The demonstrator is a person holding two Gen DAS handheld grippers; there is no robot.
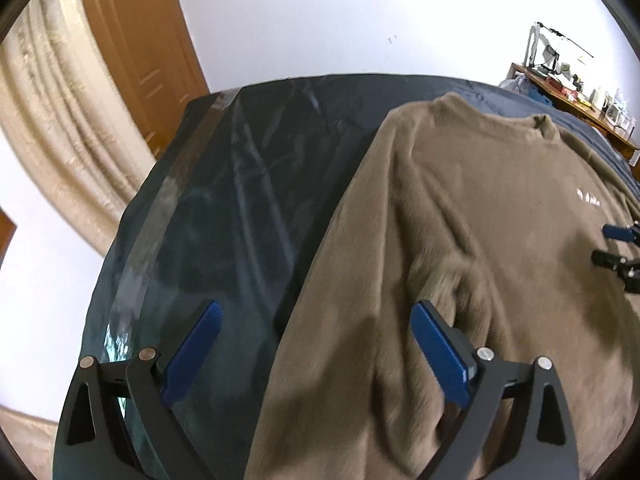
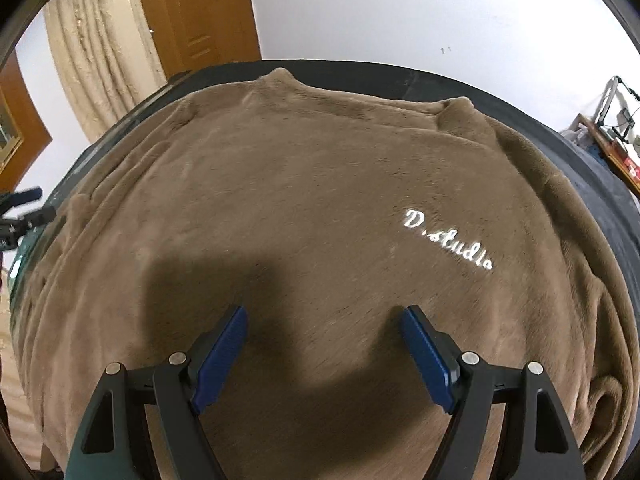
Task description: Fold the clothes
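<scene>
A brown fleece sweater (image 2: pixel 304 200) lies spread flat, front up, on a table covered with dark plastic sheeting (image 1: pixel 240 200). White script lettering (image 2: pixel 448 242) reading "D.studio" sits on the chest, ahead and to the right of the right gripper (image 2: pixel 322 344).

Right gripper: blue-padded fingers (image 2: pixel 222 354) set wide apart, holding nothing, poised over the lower middle of the sweater; its shadow falls on the fleece directly beneath and ahead. The collar (image 2: pixel 460 114) lies at the far edge, beyond the fingertips.

Left gripper (image 1: pixel 316 336): fingers likewise spread apart and empty. Its left finger (image 1: pixel 192 350) hangs over the bare dark sheeting, its right finger (image 1: pixel 438 354) over the sweater's sleeve (image 1: pixel 360 280), whose edge runs between the two. A bunched fold of fleece (image 1: pixel 452 276) rises just ahead of the right finger.

Beyond the table: a white wall (image 2: pixel 400 8), a beige curtain (image 1: pixel 52 120), a wooden door (image 2: pixel 200 16), and, far right, a cluttered wooden desk (image 1: pixel 576 96).
</scene>
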